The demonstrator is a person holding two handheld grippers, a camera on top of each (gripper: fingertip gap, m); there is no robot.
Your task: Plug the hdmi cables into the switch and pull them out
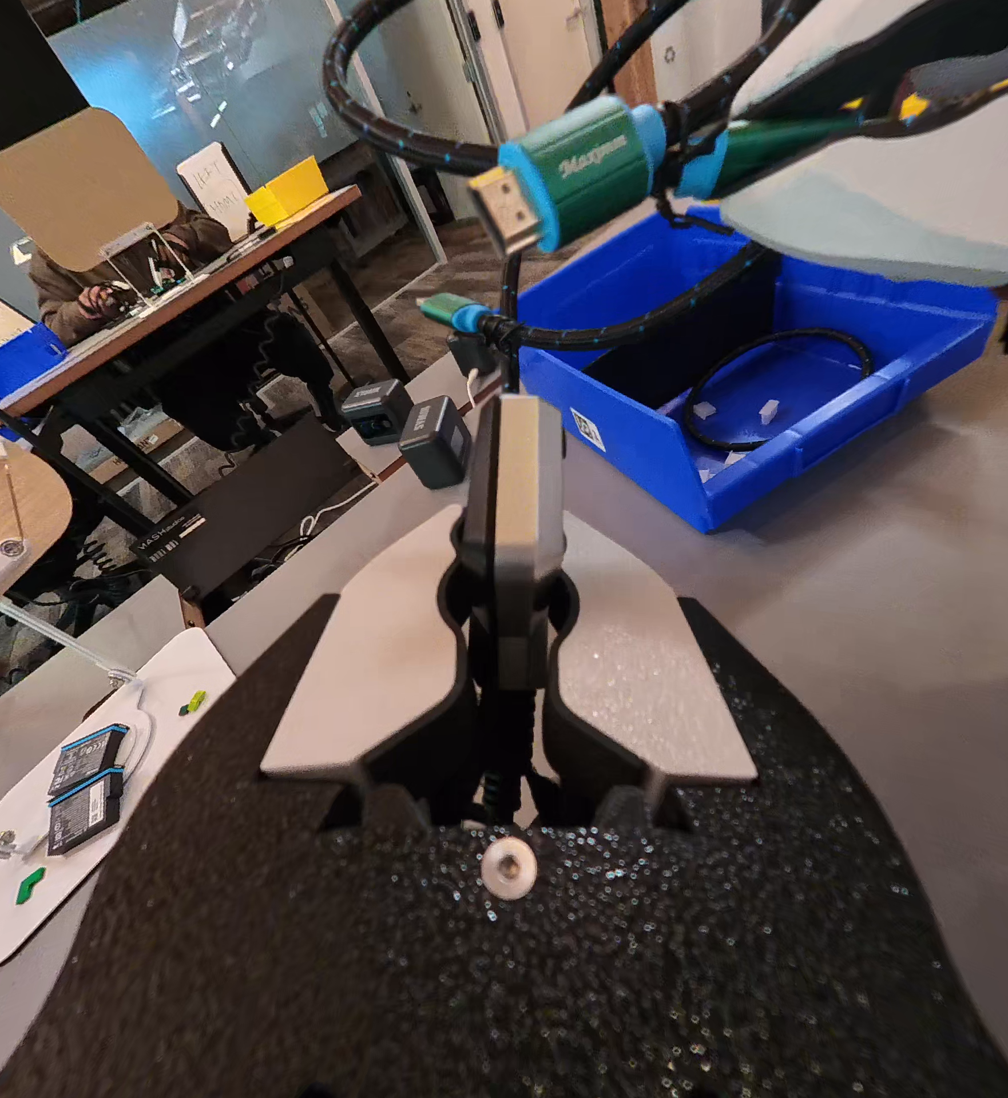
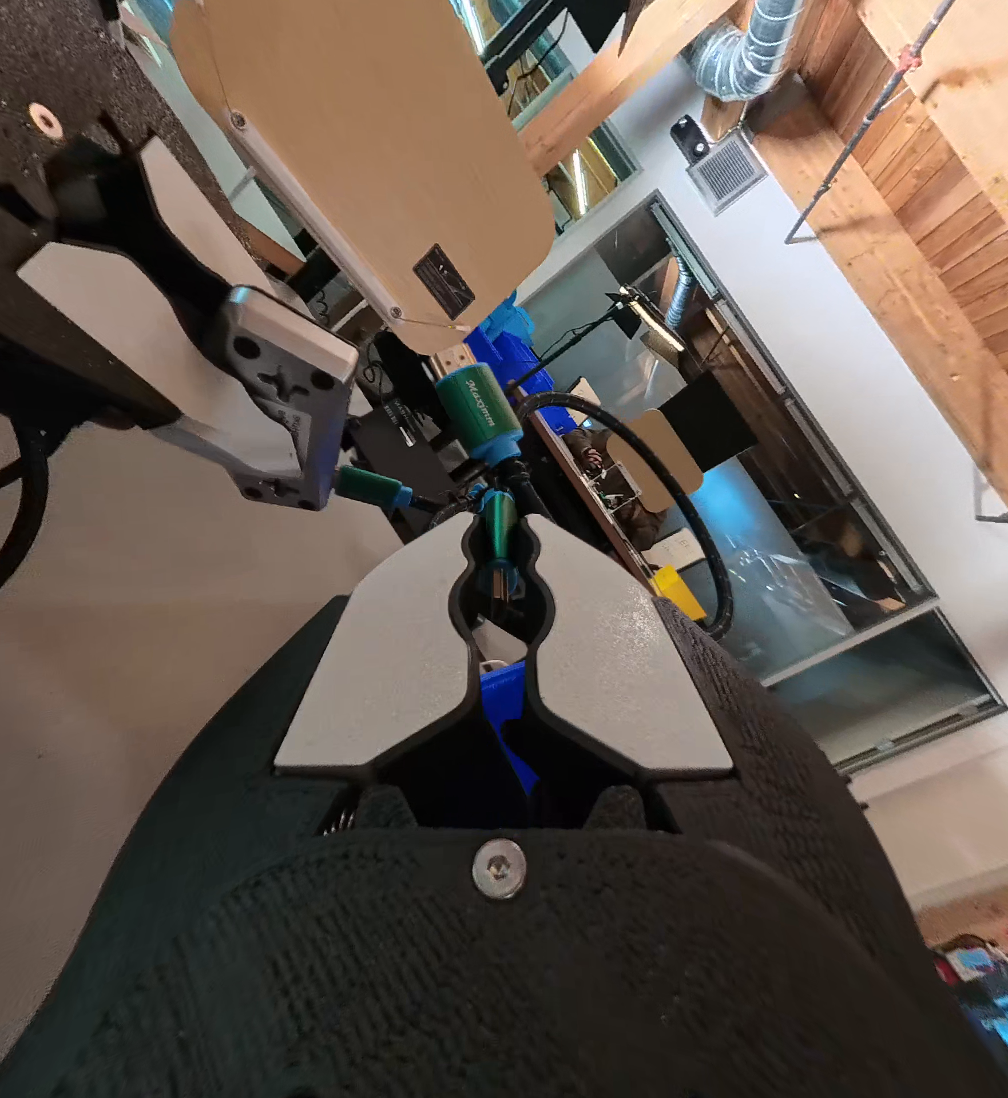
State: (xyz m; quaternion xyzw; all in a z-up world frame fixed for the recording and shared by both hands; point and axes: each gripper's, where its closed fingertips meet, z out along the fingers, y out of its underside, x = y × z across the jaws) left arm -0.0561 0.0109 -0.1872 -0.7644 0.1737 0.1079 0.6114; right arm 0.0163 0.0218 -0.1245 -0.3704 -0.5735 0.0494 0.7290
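Note:
My left gripper [image 1: 510,564] is shut on a grey metal adapter block [image 1: 519,475] and holds it upright above the grey table [image 1: 846,653]. The right wrist view shows the same block [image 2: 287,386] at upper left, with a small green plug [image 2: 371,484] against its end. My right gripper [image 2: 498,529] is shut on a slim green plug with a blue collar [image 2: 498,535], which also shows in the left wrist view [image 1: 787,139]. A larger green and blue flat plug [image 1: 573,172] hangs free from the same tied bundle of black braided cable [image 1: 371,125].
A blue bin [image 1: 638,428] stands on the table ahead, holding a black cable loop [image 1: 781,392] and white bits. Two small dark cubes [image 1: 436,439] sit near the table's far edge. A white tray with batteries [image 1: 85,790] lies at left. A person [image 1: 109,285] sits at another desk.

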